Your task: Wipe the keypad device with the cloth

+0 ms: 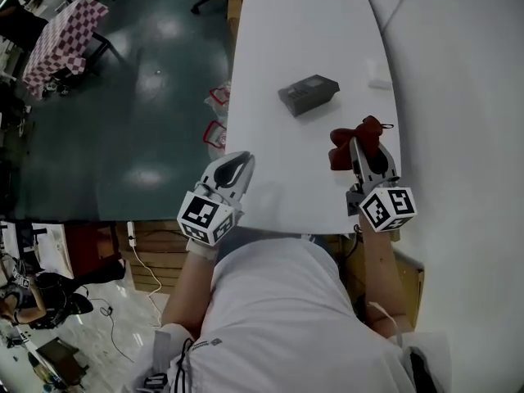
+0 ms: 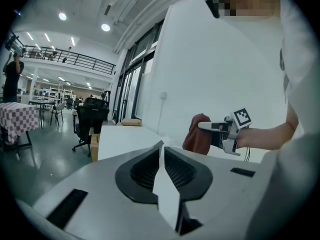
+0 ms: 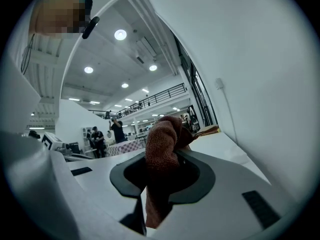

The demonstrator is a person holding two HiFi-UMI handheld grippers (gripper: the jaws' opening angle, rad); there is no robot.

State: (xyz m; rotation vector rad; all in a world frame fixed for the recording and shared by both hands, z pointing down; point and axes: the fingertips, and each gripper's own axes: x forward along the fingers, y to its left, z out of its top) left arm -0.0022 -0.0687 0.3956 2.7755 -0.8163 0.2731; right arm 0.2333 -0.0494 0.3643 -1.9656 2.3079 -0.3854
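Note:
The dark grey keypad device lies flat in the middle of the white table. My right gripper is shut on a dark red cloth, held over the table's near right part, short of the device. In the right gripper view the cloth fills the space between the jaws and bunches up past their tips. My left gripper is shut with nothing in it, over the table's near left edge. The left gripper view shows its jaws pressed together, with the cloth hanging from the right gripper beyond.
A small white block lies at the table's right edge, past the device. A white wall runs along the right. Left of the table is a dark green floor with plastic bags. A checkered table stands far left.

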